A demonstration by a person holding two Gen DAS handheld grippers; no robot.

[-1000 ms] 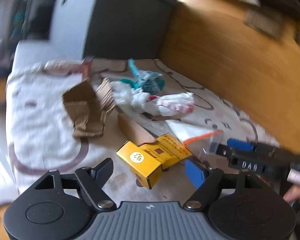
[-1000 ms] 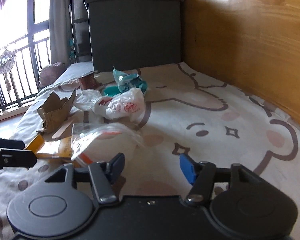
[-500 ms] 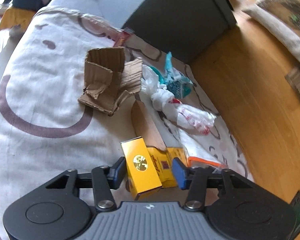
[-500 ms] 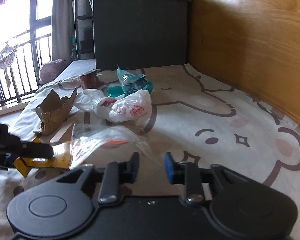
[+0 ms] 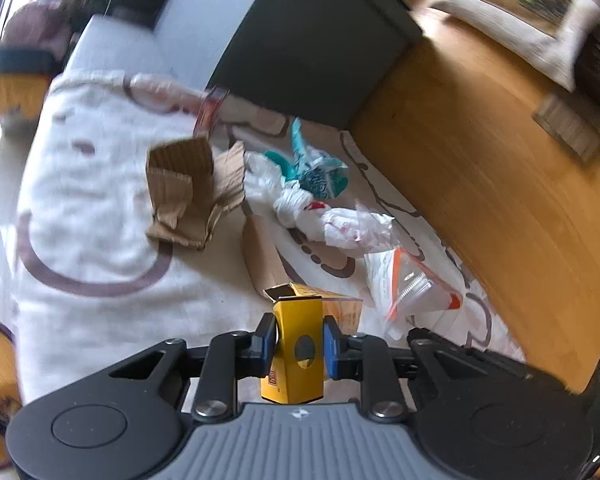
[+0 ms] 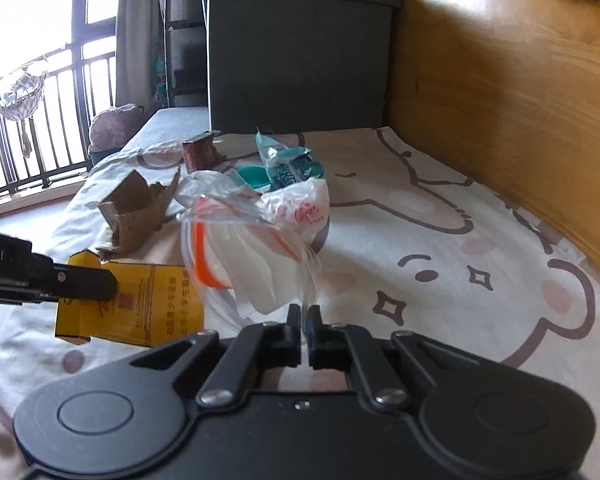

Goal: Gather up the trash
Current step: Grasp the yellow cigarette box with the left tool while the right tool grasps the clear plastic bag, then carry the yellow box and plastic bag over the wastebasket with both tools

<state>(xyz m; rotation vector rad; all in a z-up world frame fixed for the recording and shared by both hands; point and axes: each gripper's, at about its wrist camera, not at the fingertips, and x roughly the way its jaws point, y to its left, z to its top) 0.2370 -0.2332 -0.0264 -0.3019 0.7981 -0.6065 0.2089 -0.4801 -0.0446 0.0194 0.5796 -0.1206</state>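
My left gripper [image 5: 299, 342] is shut on a yellow carton [image 5: 298, 344], squeezing its end between the blue pads; the carton [image 6: 140, 300] also shows at the left of the right wrist view, lifted off the bed. My right gripper [image 6: 304, 320] is shut on the lower edge of a clear zip bag with an orange strip [image 6: 240, 256], which stands up in front of it. The same zip bag [image 5: 412, 288] appears right of the carton in the left wrist view. On the bear-print bedsheet [image 6: 440, 240] lie torn cardboard [image 5: 188, 192], a white plastic bag [image 5: 340, 224] and a teal wrapper [image 5: 320, 172].
A dark grey box [image 6: 296, 52] stands at the head of the bed. A wooden wall panel [image 6: 520, 120] runs along the right side. A brown cardboard strip [image 5: 260, 260] lies beyond the carton, and a small brown packet [image 6: 198, 154] sits farther back. Balcony railings [image 6: 32, 92] are at left.
Both grippers closed: the left one came down over the yellow carton and clamped it, the right one pinched the zip bag. The bag now stands raised off the sheet.
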